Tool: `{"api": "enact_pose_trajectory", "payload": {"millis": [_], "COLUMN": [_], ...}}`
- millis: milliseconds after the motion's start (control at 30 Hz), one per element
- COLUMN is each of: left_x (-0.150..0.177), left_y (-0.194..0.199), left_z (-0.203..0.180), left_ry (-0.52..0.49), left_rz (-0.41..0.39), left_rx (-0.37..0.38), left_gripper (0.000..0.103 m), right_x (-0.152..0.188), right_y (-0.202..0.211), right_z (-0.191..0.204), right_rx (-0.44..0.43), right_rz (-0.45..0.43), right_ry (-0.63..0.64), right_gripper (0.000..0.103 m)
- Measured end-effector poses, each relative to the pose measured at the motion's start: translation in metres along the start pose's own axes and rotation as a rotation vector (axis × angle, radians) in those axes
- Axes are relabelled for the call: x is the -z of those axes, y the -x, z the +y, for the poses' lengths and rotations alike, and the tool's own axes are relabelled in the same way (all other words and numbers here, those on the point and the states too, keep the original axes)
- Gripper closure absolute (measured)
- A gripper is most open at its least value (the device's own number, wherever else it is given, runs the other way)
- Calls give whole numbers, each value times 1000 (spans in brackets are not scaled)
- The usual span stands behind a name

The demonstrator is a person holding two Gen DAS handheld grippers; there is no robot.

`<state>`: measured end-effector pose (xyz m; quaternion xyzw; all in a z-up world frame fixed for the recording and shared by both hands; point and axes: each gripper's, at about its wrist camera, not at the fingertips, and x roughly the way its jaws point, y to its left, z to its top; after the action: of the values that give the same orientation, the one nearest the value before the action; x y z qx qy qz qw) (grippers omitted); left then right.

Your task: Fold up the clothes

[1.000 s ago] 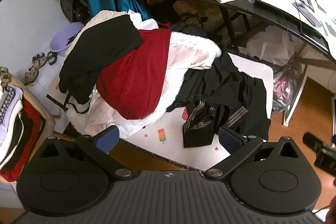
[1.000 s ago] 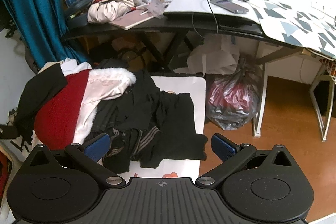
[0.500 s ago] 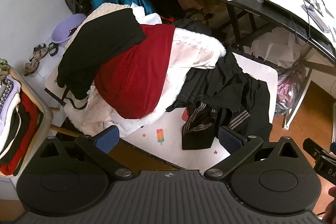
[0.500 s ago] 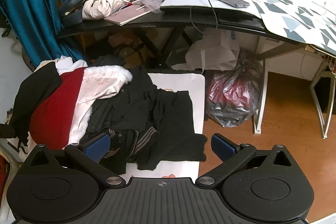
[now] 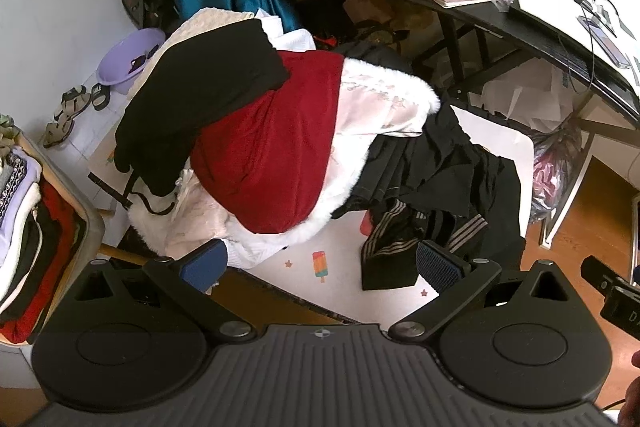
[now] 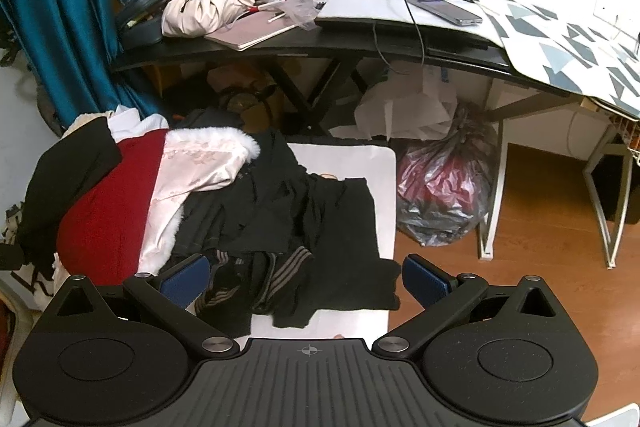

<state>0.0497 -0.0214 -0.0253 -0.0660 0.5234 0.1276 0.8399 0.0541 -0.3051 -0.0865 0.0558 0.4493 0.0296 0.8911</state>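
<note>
Left gripper (image 5: 320,263), right gripper (image 6: 306,277): matte black ribbed bodies, silver pivot screws, blue textured pads (image 5: 438,267).

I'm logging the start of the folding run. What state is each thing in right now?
left gripper: open, holding nothing
right gripper: open, holding nothing
black garment with striped cuffs: crumpled, unfolded on the white table
red garment: heaped, unfolded
pink fur-trimmed garment: draped over the pile, unfolded
black top: lying on top of the pile
clothes at left: stacked
</note>
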Motion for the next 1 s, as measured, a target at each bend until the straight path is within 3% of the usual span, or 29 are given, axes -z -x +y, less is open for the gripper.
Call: {"api": "enact_pose_trajectory", "payload": {"millis": [533,1000], "left_x": [0,6], "left_y": [-7,-12], "left_z": [66,132], "left_ry": [-48,-69], "left_rz": [29,38], "left_rx": [-11,37], "left_gripper": [0,0], "right_x": [10,32], "right_y": [21,40], "right_z": [76,153], "right_rx": [63,142], "right_rz": [-10,-42], "right_ry": [31,44], "right_gripper": [1,1]}}
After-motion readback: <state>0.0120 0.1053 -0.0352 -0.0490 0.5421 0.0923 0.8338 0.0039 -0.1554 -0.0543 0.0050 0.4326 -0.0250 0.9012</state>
